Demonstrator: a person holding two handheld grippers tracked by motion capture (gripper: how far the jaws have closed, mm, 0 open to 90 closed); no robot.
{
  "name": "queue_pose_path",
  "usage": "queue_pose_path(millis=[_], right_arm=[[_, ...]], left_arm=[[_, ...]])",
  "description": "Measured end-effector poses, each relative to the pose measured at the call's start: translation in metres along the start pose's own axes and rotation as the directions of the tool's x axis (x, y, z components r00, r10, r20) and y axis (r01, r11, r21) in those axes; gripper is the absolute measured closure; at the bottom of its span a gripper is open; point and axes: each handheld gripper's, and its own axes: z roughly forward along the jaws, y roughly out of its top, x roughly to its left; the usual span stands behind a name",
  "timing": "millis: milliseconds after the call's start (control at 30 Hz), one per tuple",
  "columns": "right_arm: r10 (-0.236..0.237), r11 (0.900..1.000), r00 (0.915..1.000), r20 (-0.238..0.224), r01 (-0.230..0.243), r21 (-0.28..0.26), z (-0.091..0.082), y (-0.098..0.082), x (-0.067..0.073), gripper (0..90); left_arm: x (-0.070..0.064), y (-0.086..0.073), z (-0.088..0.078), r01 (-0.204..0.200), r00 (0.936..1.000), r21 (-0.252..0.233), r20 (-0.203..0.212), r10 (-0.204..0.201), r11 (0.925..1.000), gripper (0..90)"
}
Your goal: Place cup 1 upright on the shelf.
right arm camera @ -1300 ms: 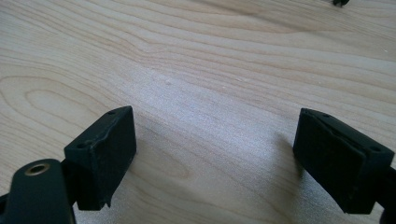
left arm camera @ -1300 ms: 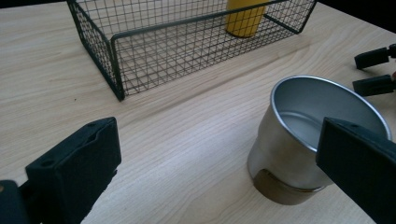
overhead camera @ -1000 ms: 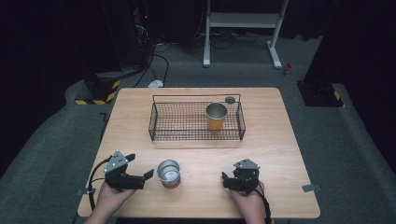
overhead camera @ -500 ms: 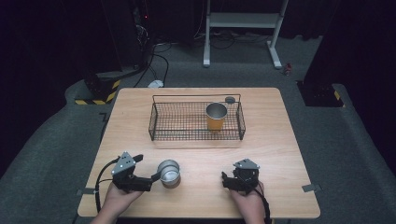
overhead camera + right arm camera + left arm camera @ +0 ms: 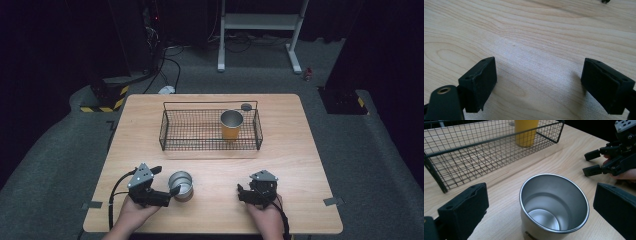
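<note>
A steel cup stands upright and empty on the wooden table, near its front edge. My left gripper is open, one jaw on each side of the cup, with gaps showing on both sides. To the right, my right gripper is open over bare wood, holding nothing; it also appears in the left gripper view. A yellow cup with a steel inside stands in the right end of a black wire basket.
The basket sits across the middle of the table, its left part empty. A small dark round object lies on the table just behind the basket. Cables trail from both grippers over the front edge. Dark floor, cables and a stand lie beyond the table.
My left gripper has moved right toward the steel cup, so its jaws now flank it. The cup, the basket and my right gripper have stayed put.
</note>
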Motion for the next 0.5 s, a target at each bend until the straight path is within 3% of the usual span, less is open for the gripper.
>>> queue_pose_path(millis=[500], right_arm=[[-0.001, 1.0, 1.0, 0.0, 0.001, 0.0, 0.0, 0.0, 0.0, 13.2]], left_arm=[[-0.01, -0.005, 0.016, -0.014, 0.9997, 0.028, 0.02, 0.014, 0.9995, 0.2]])
